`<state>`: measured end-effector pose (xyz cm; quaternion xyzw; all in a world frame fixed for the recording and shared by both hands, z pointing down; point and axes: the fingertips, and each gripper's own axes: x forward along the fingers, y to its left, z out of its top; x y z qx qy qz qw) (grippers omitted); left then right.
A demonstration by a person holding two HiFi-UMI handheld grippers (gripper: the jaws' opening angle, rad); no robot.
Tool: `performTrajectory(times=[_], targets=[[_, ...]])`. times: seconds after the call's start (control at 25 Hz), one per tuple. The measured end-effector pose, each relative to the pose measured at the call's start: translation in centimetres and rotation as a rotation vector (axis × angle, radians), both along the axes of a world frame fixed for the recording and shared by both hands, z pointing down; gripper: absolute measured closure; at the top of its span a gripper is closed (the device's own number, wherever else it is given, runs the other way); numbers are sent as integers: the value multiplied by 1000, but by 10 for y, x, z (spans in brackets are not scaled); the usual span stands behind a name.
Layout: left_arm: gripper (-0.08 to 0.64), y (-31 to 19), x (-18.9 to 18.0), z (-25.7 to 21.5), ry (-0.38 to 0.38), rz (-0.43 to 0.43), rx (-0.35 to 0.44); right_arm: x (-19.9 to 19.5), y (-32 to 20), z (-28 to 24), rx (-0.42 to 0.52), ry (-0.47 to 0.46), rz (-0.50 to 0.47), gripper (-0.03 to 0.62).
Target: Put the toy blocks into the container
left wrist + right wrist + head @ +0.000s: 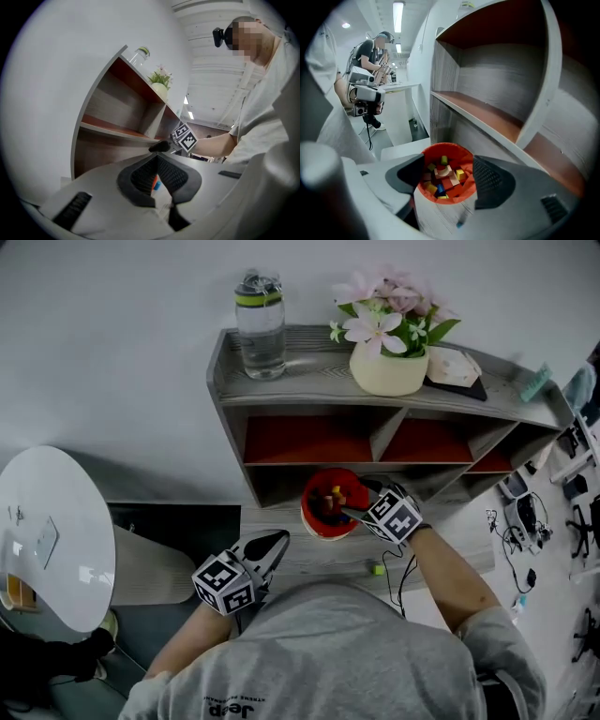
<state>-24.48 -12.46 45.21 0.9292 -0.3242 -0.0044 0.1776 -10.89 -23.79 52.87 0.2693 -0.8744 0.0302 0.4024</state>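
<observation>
Container [454, 147] rim partly behind right tongs [448, 161]; blocks [443, 176] indistinct, approx. shapes only.

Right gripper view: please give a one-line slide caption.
Open right gripper hovering above the red container of toy blocks, beside the wooden shelf.

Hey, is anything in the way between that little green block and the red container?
Nothing visible. Bare wooden surface lies between the green block and the red container; the right claw hovers open over it.

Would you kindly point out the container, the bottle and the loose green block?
Container [457, 151]: right gripper view, far inner wall.
Bottle [260, 334]: head view, clear body.
Green block [378, 569]: head view, its centre.
</observation>
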Motion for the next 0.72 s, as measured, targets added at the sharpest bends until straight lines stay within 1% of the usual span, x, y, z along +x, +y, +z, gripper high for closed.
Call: performTrajectory(times=[0.16, 0.32, 0.56, 0.72], targets=[[551, 0, 12, 1, 7, 22, -2, 19, 11, -7, 0, -25, 7, 249], [551, 0, 37, 5, 4, 47, -10, 46, 36, 2, -22, -31, -43, 249], [551, 4, 99, 27, -15, 83, -54, 94, 77, 55, -123, -2, -112, 255], [551, 4, 148, 58, -42, 86, -110, 118, 105, 106, -199, 28, -194, 279]])
